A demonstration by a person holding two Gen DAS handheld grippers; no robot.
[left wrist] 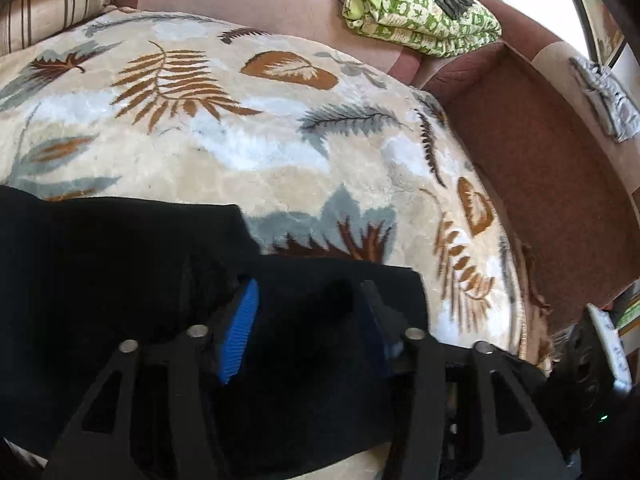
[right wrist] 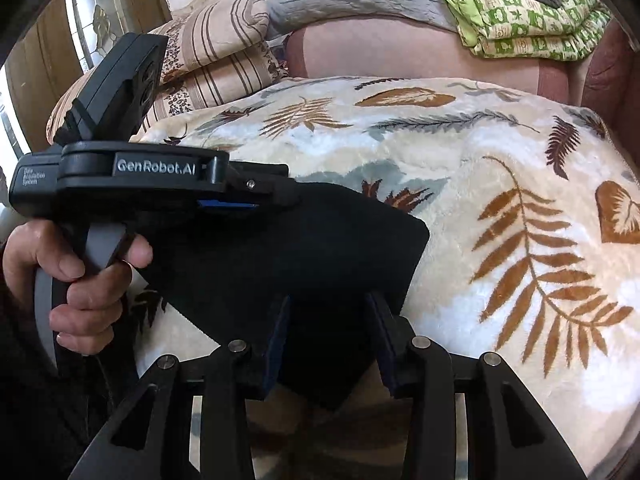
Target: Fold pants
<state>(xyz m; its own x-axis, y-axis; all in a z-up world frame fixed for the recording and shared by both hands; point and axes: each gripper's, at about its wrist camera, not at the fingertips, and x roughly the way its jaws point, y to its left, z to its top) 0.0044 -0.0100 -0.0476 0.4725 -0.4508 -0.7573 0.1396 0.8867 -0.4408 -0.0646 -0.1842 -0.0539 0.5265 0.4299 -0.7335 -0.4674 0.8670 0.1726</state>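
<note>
the black fabric pants [right wrist: 288, 248] lie folded on a cream plush blanket with brown and grey leaf prints [right wrist: 500, 168]. the left gripper [left wrist: 310, 320] and the right gripper [right wrist: 328, 340] each have their fingers apart, straddling the pants' edge without pinching it. a folded green patterned quilt [right wrist: 520, 16] sits well behind.
</note>
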